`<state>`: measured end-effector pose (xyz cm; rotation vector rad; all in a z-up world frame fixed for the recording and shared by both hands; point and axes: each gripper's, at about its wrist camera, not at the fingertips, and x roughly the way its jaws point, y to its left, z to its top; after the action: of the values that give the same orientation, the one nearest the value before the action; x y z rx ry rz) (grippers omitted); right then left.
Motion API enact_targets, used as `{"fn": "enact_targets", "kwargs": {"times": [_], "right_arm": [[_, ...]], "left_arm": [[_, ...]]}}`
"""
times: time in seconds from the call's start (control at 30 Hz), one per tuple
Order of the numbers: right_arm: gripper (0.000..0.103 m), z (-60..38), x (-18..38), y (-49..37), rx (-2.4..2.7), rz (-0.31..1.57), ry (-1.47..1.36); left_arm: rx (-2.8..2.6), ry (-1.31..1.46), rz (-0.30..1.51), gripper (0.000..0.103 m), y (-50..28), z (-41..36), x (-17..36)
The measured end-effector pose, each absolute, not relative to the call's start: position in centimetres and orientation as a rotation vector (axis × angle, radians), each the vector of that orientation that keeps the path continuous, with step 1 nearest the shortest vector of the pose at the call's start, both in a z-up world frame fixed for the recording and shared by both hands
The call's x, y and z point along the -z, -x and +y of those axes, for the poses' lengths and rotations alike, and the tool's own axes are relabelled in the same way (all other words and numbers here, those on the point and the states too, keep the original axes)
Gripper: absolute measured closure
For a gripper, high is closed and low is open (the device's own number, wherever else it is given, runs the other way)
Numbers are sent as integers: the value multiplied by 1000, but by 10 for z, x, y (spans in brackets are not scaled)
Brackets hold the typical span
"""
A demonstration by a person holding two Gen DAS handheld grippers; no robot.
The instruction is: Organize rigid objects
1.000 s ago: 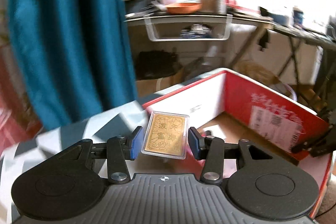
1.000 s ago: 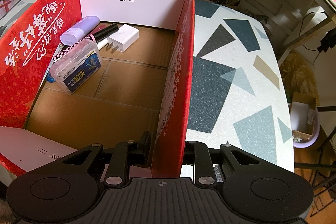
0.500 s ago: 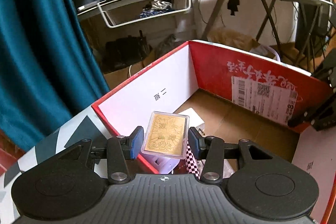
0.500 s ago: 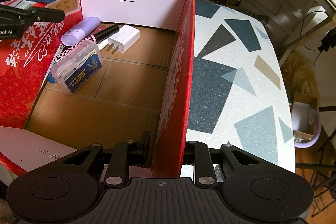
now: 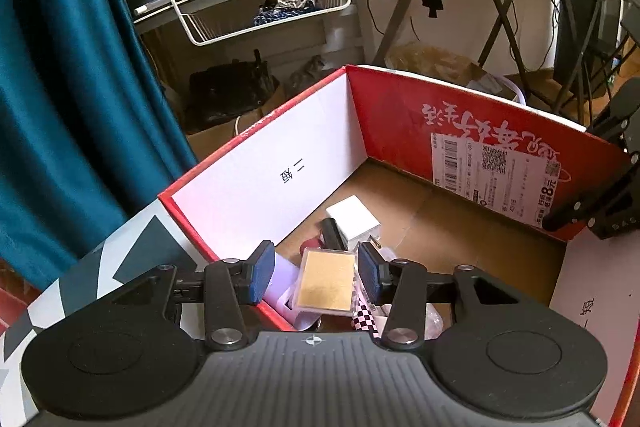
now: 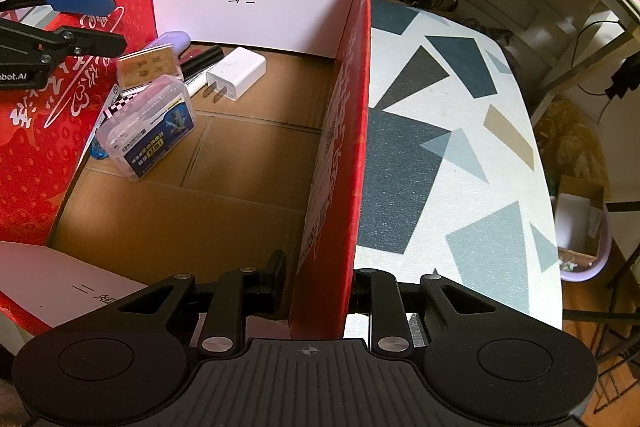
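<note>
A patterned table (image 6: 460,155) in a cluttered room carries an open red box (image 6: 344,131); the right gripper (image 6: 320,283) is clenched on its near wall; the left gripper (image 5: 315,267) hangs released above the far corner, where the gold card (image 6: 147,66) lies tilted on the pile, touching neither pad; it looks light, stiff and slick, best pinched by its long edges; charger (image 6: 236,73) and plastic case (image 6: 154,131) crowd it, though the near floor is bare.

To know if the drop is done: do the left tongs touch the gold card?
Apart. The right wrist view shows the gold card lying inside the red box, with a gap below the left tongs.
</note>
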<state>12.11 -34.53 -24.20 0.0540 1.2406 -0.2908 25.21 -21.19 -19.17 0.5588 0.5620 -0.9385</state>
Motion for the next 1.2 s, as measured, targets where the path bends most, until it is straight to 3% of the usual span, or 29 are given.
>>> {"fn": "enact_targets", "kwargs": {"times": [0.07, 0.23, 0.4, 0.47, 0.6, 1.2], "right_arm": [[80, -345, 242, -121, 291, 1240, -54], [80, -345, 242, -121, 293, 1241, -53], [80, -345, 242, -120, 296, 1241, -52], [80, -345, 242, -120, 295, 1242, -51], [80, -345, 242, -120, 296, 1241, -51], [80, -345, 242, -120, 298, 1242, -50]], "left_arm": [[930, -534, 570, 53, -254, -209, 187], [919, -437, 581, 38, -257, -193, 169], [862, -305, 600, 10, -262, -168, 150], [827, -240, 615, 5, -265, -157, 143], [742, -136, 657, 0, -270, -135, 135], [418, -38, 812, 0, -249, -75, 147]]}}
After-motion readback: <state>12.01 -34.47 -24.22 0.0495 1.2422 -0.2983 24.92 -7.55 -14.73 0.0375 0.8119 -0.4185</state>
